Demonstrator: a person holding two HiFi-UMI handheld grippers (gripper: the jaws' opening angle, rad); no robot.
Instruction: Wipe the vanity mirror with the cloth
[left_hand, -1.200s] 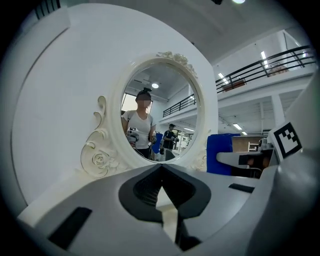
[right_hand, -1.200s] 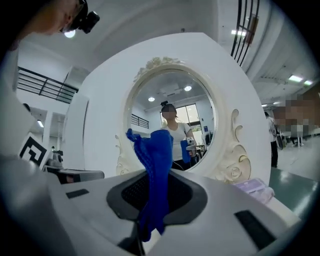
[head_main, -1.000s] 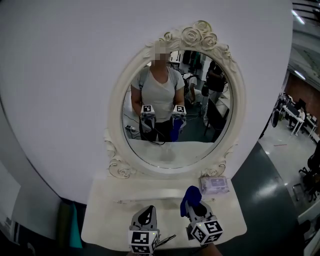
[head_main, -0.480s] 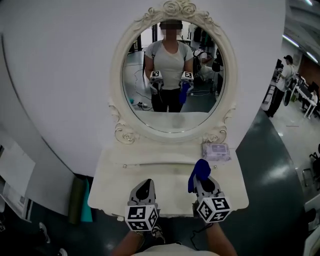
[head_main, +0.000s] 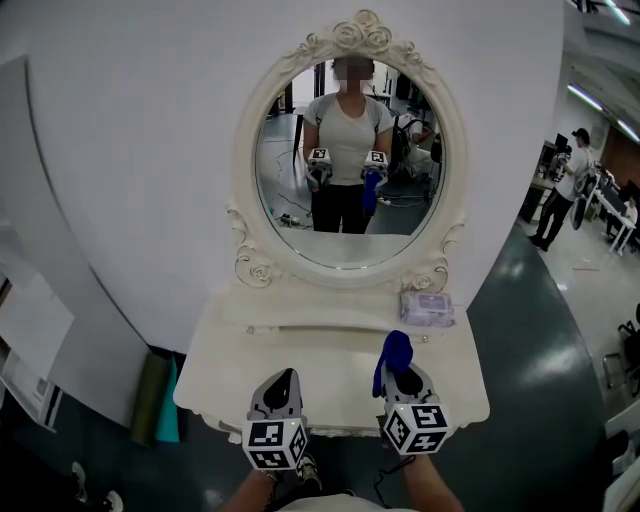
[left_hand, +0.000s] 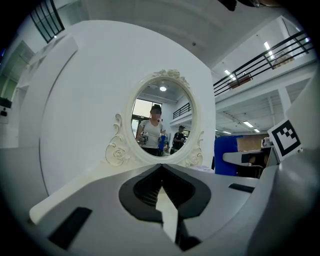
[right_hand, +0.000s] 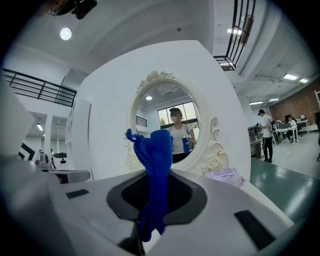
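Blue cloth (head_main: 394, 352) pinched by the right gripper (head_main: 402, 378), left gripper (head_main: 281, 378) pressed together, empty; that thin pinch could slip against the mirror (head_main: 290, 170).

One vanity mirror (head_main: 348, 165), one white table (head_main: 300, 355) — one blue cloth (head_main: 393, 350). Two grippers — left gripper (head_main: 283, 377), right gripper (head_main: 400, 372). One wipes pack (head_main: 427, 308).

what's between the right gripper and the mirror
Head view: only bare vanity top between the right gripper, holding the cloth, and mirror; a wipes pack sits just right.
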